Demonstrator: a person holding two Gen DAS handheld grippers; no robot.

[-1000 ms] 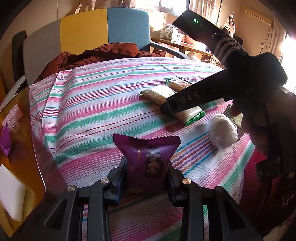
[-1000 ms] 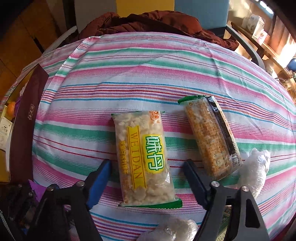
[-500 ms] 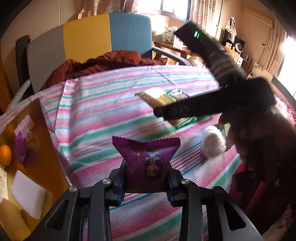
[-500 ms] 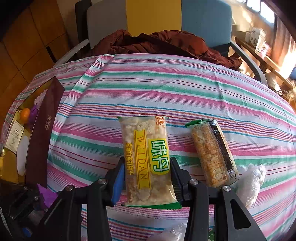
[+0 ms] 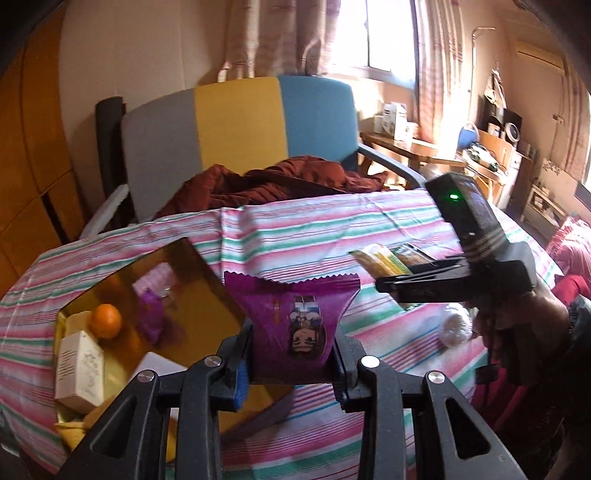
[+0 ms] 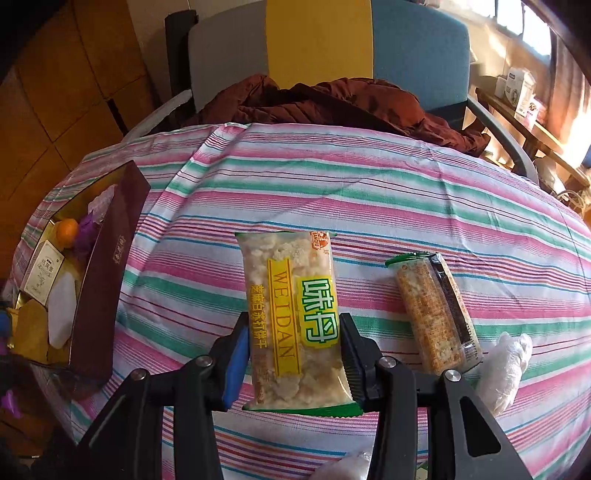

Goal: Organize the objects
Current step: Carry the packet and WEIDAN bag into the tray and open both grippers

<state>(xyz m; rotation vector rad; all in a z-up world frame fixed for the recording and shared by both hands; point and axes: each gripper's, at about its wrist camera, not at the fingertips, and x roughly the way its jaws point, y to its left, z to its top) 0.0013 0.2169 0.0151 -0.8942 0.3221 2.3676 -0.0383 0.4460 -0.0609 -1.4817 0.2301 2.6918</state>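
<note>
Left wrist view: gold-lined box [image 5: 207, 280] at left; the left gripper [image 5: 291, 363] is clamped on a purple snack packet [image 5: 295, 325], held between its pads above the striped tablecloth [image 5: 317, 229]. Right wrist view: the right gripper [image 6: 293, 354] pinches a yellow-labelled cracker packet [image 6: 291, 317] at its near end; a sesame bar packet [image 6: 432, 314] lies just right, apart.

Sunlit room: a grey, yellow and blue chair [image 5: 236, 125] beyond the fingers, curtained window [image 5: 373, 35] behind, wooden wall [image 5: 33, 147] left.
</note>
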